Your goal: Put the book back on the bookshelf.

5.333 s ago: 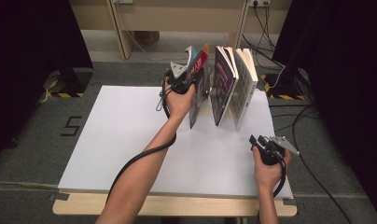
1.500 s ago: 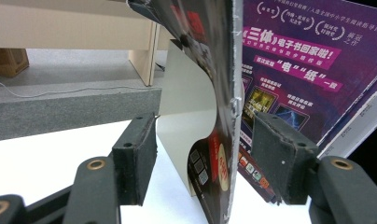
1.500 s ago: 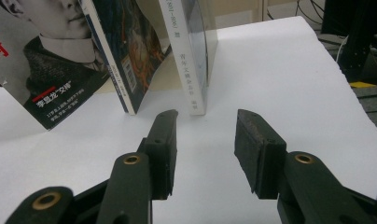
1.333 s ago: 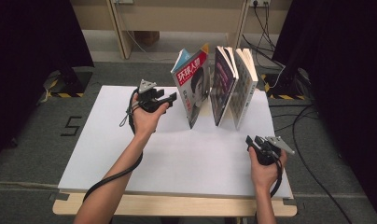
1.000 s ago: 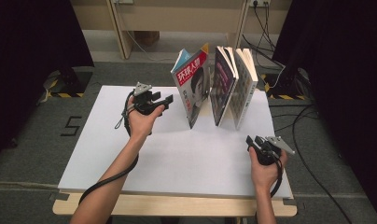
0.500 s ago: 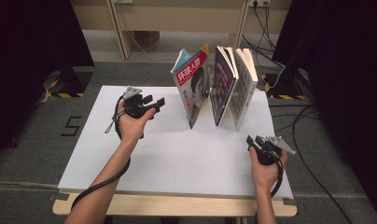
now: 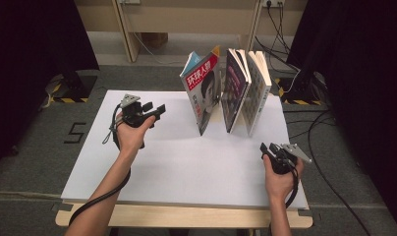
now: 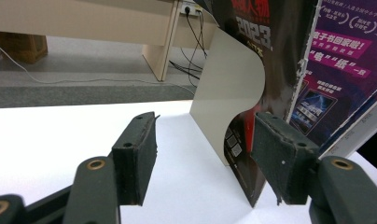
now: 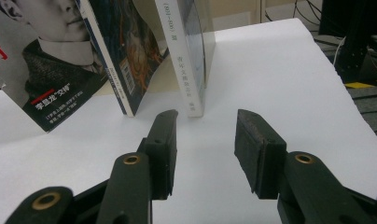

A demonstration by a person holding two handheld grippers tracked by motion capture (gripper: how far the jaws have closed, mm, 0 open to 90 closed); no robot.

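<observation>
Now both claws gape, empty: left claw (image 7: 157, 109) beside red-covered magazine with portrait (image 7: 202, 93), standing splayed mid-tabletop (image 7: 137, 167); right claw (image 7: 268, 150) near front edge. Magazine light, floppy, glossy-slick, tips easily; pinch spine edge.

Black two-jaw tongs (image 7: 156, 109) with brass-coloured pivot rivets, grey three-cornered top plates, trailing black cables, bare forearms
</observation>
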